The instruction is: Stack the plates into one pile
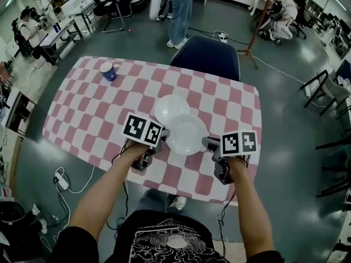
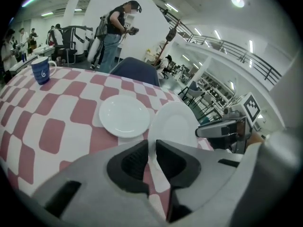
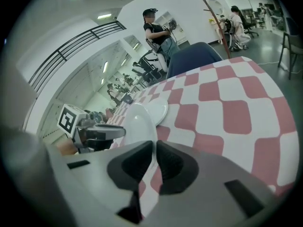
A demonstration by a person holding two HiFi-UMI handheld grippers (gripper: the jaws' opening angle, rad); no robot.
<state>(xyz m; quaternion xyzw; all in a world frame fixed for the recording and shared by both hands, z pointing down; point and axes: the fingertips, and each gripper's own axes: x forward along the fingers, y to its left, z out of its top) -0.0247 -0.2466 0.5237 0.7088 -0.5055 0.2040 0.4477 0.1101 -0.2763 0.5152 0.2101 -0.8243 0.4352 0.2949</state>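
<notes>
I hold a round white ceramic plate [image 1: 187,135] between my two grippers, one on each side of it. My left gripper [image 1: 163,136] has its jaws clamped on the plate's left rim; in the left gripper view the thin white edge runs into the narrow gap between the dark pads [image 2: 135,162]. My right gripper [image 1: 208,144] has its jaws closed on the opposite rim, and the right gripper view shows the rim pinched between them in the same way. The plate sits tilted, clear of the red-and-white checked table [image 1: 82,108], over its near half.

A second round white plate [image 1: 171,108] lies flat on the table just beyond the one I hold. From the head view my plate's far edge overlaps its near edge; I cannot tell whether they touch.

A dark blue mug [image 1: 108,70] stands upright near the far left corner, well apart from both plates. A dark blue chair [image 1: 208,56] stands at the table's far side.
</notes>
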